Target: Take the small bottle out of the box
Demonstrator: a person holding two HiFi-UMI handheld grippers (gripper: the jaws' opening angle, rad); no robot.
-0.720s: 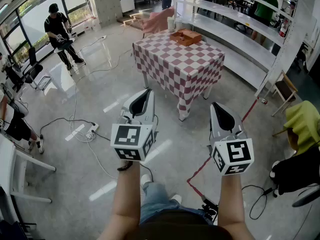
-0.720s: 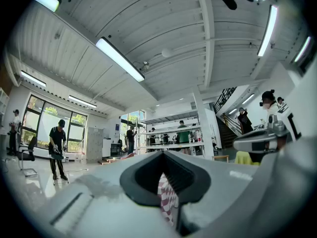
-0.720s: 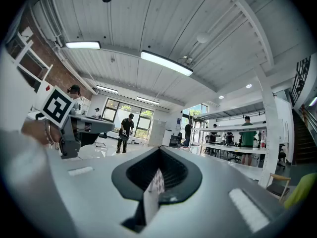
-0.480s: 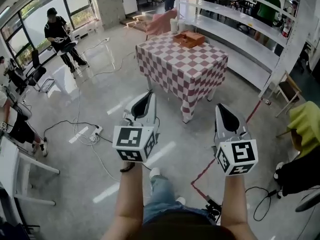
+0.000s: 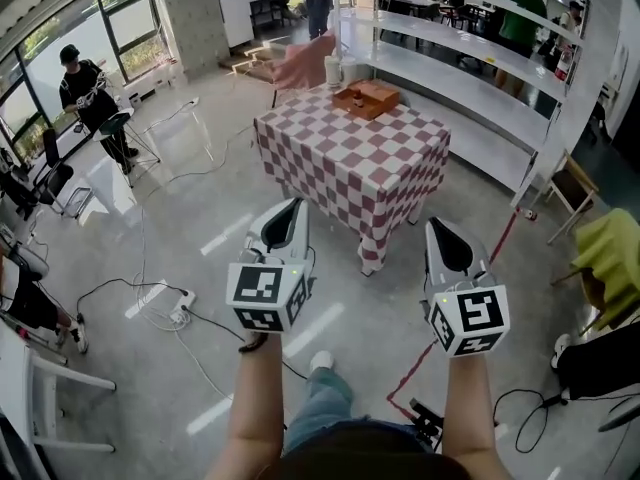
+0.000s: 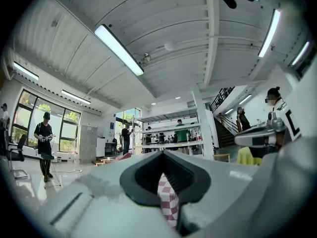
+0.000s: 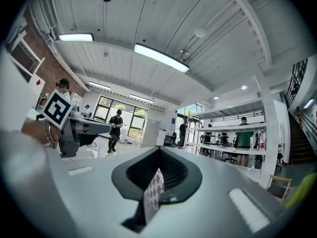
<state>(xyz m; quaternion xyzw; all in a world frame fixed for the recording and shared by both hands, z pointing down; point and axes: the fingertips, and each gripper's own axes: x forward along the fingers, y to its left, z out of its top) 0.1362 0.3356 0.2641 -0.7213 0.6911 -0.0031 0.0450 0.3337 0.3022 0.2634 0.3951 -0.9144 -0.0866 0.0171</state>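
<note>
The small bottle, too tiny to make out, presumably lies in the shallow brown box on the red-and-white checked table at upper centre, well apart from the left gripper and right gripper, whose jaws are together on nothing; probably light, rigid and slick, best pinched mid-body.

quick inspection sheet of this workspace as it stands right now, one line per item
surface: table with red-and-white checked cloth, ahead of both grippers and apart from them
job's things: wooden box near the table's far edge; the small bottle is too small to make out
clutter: white containers beside the box
grippers: left gripper and right gripper both shut, nothing held, level above the floor
cables: white cable with power strip on the floor at left; black cable at right
surroundings: white shelving behind the table, red tape line on the floor, people standing far off
</note>
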